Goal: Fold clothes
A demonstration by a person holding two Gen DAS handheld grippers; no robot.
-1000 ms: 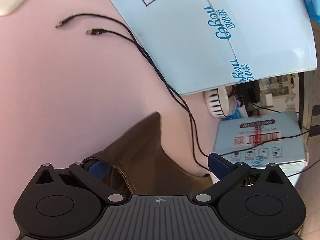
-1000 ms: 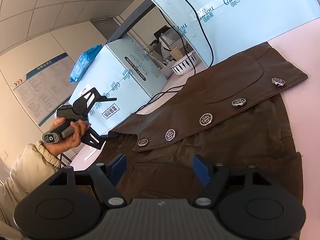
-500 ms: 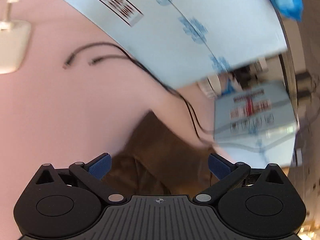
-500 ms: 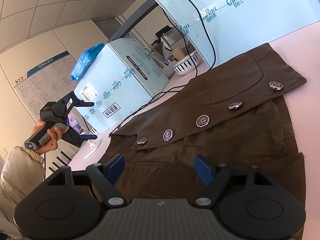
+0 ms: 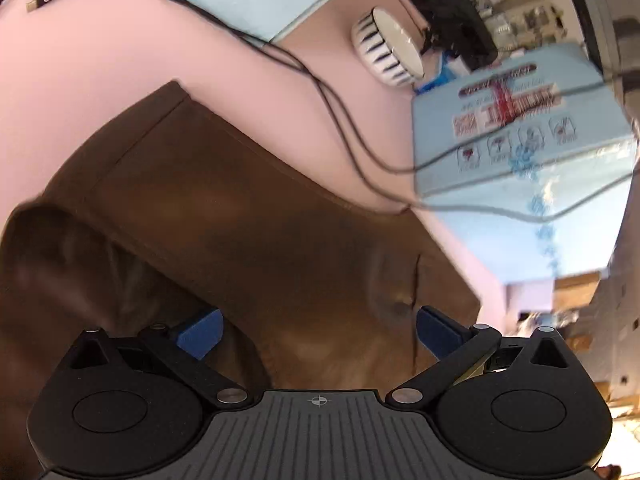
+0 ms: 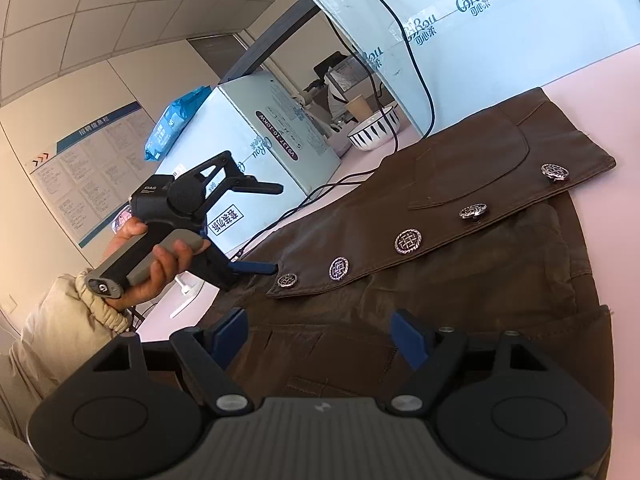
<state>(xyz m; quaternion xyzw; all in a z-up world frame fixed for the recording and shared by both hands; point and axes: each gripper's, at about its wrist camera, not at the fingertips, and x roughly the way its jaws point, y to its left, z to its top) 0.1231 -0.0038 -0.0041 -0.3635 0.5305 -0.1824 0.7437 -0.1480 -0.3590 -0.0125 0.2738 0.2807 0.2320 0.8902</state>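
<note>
Beyond my claw I see a pink table (image 6: 624, 92), pale blue cartons (image 6: 500, 40), and a noticeboard (image 6: 80, 160) on the beige wall.

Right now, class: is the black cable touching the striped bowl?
Apart. The left wrist view shows the black cable crossing bare pink table clear of the striped bowl.

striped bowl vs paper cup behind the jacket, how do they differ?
The bowl is low and wide, white with dark stripes down its side; the cup is taller, narrower and plain tan. The bowl stands on the pink table just past the brown jacket, while the cup stands farther back, behind it. The bowl's whole side shows; the cup's base is hidden. Both stand upright and open-topped.
</note>
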